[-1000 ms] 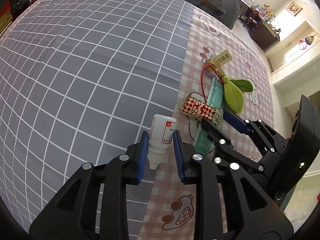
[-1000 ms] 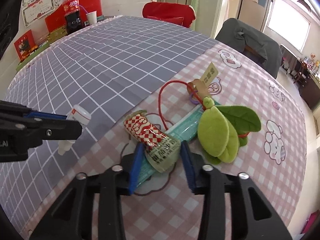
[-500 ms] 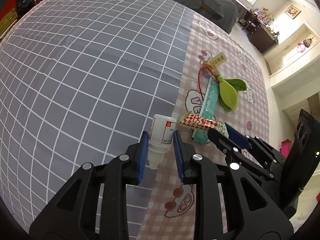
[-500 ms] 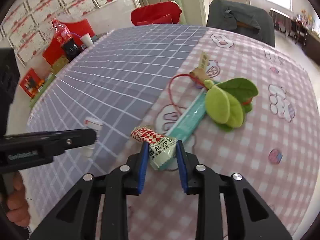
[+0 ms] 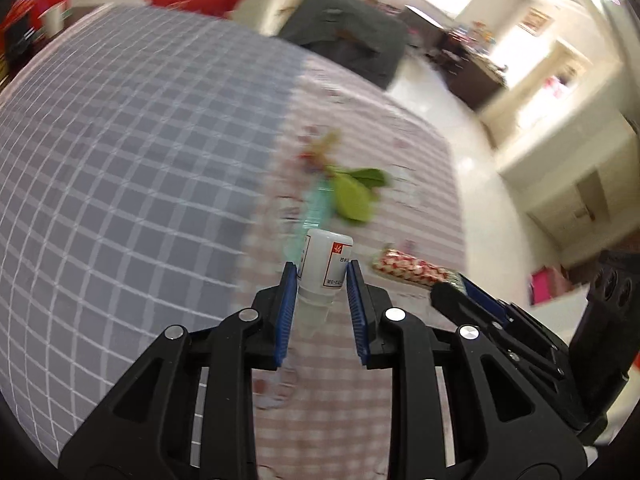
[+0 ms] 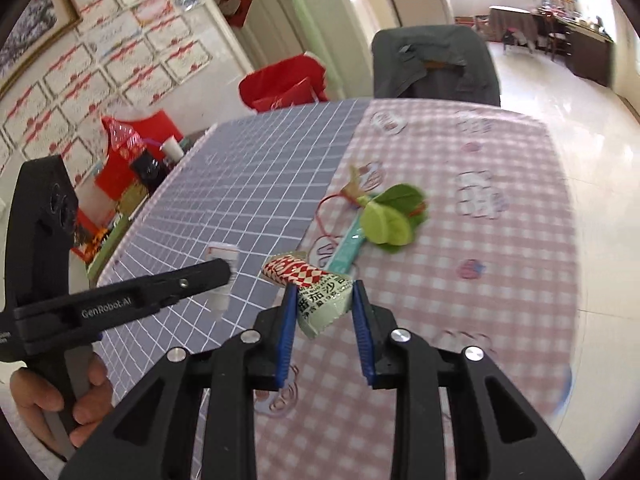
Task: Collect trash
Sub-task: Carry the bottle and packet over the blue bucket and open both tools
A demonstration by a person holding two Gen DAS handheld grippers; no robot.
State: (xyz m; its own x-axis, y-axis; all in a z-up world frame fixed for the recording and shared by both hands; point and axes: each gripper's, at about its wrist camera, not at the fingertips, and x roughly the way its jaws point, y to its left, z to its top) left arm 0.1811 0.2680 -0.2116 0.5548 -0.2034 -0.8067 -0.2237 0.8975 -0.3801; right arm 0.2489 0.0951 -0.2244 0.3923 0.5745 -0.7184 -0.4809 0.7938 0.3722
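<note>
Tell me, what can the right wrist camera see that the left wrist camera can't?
Only the right wrist view shows the person's hand on the left gripper's handle, the certificates on the wall and the cola bottle.

Only the left wrist view shows the left gripper head-on, shut on the small white bottle.

Both show the red-checked snack wrapper in the right gripper, the green plush leaf, the teal tube and the checked tablecloth.
</note>
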